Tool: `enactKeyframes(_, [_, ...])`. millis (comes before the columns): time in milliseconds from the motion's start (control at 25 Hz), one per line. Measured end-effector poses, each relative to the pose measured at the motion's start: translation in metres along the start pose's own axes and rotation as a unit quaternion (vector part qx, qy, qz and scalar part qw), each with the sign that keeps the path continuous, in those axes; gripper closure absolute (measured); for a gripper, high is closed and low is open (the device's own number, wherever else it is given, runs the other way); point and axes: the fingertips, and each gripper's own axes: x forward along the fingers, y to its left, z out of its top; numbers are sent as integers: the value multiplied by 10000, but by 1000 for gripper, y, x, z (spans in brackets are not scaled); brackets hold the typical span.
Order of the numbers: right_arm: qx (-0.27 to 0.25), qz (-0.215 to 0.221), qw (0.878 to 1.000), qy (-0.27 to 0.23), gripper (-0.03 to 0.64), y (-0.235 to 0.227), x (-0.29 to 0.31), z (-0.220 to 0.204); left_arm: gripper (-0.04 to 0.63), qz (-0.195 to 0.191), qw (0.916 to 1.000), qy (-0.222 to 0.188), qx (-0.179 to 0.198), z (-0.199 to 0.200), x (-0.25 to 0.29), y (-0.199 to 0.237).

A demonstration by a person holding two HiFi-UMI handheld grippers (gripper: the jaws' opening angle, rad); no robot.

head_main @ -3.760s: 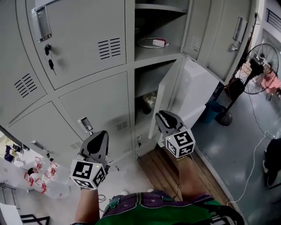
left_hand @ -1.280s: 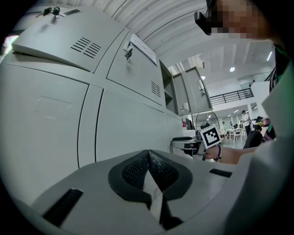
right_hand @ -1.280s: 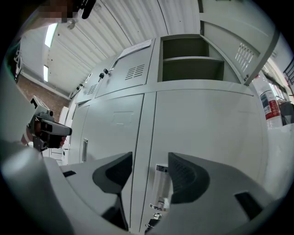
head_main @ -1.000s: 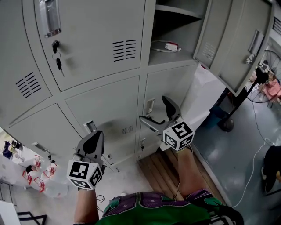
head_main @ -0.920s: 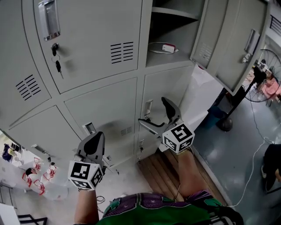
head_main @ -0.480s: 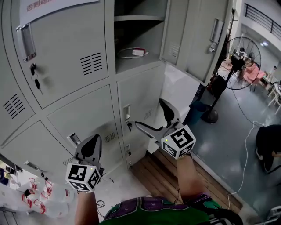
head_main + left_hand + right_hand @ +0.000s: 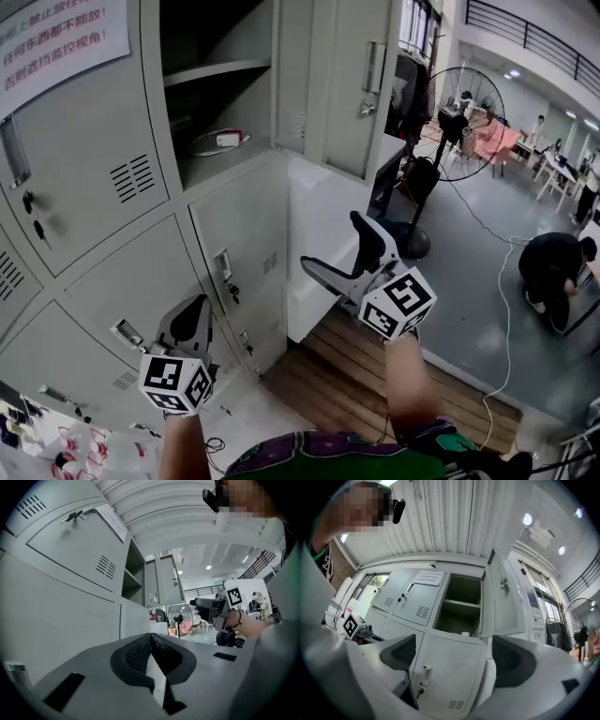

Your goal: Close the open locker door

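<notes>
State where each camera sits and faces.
Head view: on the head, down at the lockers; left gripper, right gripper, forearms show.
Left gripper view: along its shut jaws, past lockers towards a fan; right gripper shows.
Right gripper view: between its open jaws, at the lockers; left gripper shows.
Head and right gripper views share the open compartment.

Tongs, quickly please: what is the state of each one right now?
Left tongs: closed, nothing between them.
Right tongs: open, holding nothing.
</notes>
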Motion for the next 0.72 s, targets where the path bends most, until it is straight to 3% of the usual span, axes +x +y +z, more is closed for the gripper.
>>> enactKeyframes(400, [224, -413, 9987, -216, 132, -76, -23, 37, 575, -571, 9984, -21, 49, 6, 30, -59])
enactKeyframes(720, [238, -665, 9975, -63, 184, -126, -13, 29, 575, -540, 9985, -4, 128, 5, 37, -66])
